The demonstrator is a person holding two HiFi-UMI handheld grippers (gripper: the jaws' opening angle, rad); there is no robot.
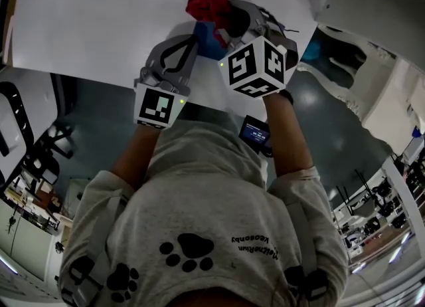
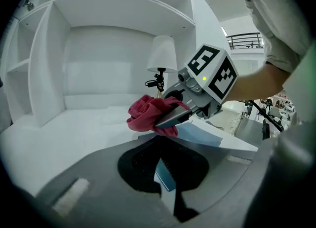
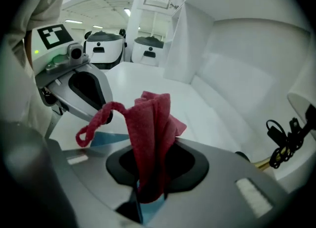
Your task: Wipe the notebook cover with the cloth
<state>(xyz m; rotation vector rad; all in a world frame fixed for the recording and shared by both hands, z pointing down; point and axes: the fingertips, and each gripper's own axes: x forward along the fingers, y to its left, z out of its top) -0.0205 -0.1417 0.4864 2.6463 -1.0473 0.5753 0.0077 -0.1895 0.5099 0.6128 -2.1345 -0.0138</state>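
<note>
The right gripper (image 3: 148, 192) is clamping the red cloth (image 3: 150, 133) tight between its jaws, the folds standing up just ahead of it. Only its own view is showing this, since the head view is hiding those jaws behind the marker cube (image 1: 259, 66). The left gripper (image 2: 165, 175) is pinching the near edge of the blue notebook (image 2: 202, 135), jaws almost together, with the cover lying ahead of it on the white table (image 1: 99, 20). From there the cloth appears to be touching the cover's far part. The head view is showing only a sliver of blue, so how much cover the cloth is hiding is hard to tell.
</note>
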